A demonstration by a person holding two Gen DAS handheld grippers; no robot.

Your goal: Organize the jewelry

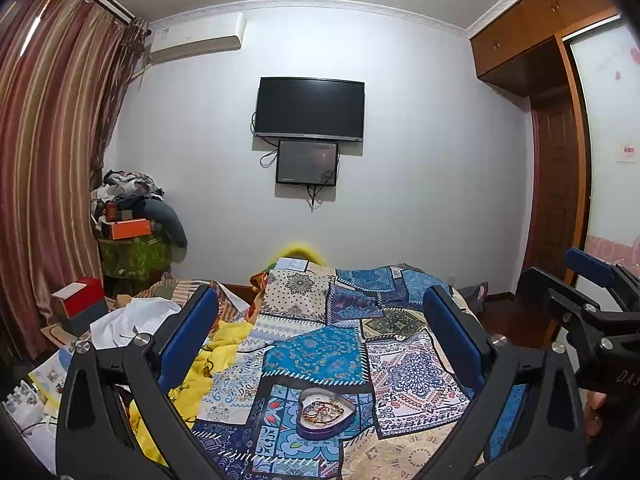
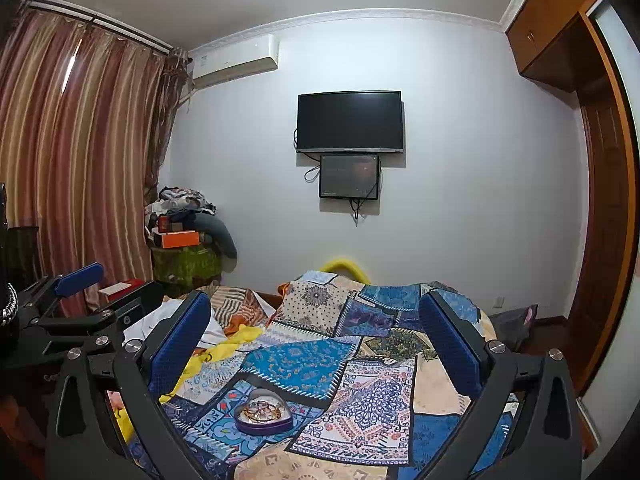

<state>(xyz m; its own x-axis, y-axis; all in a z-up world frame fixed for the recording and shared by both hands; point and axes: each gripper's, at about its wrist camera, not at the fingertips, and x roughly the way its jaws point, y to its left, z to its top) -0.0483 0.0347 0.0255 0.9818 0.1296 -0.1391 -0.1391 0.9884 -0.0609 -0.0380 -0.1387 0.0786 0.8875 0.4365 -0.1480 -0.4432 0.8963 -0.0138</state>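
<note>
both my left gripper [image 1: 320,320] and right gripper [image 2: 316,328] gape wide, holding nothing, so i'd descend slowly, straight over the heart-shaped tin [image 1: 326,414] near the bedspread's [image 1: 416,372] near edge, pinching one bangle [image 1: 320,408].

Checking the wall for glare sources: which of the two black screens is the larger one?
The upper screen, the wall-mounted TV. The smaller screen hangs directly beneath it, narrower, with cables dangling below it.

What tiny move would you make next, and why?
Probably lower the left gripper toward the heart-shaped tin on the patchwork bedspread. Both grippers are open, empty and above the bed, and the jewelry sits tangled in the tin, untouched, nearly centred in the left view.
</note>
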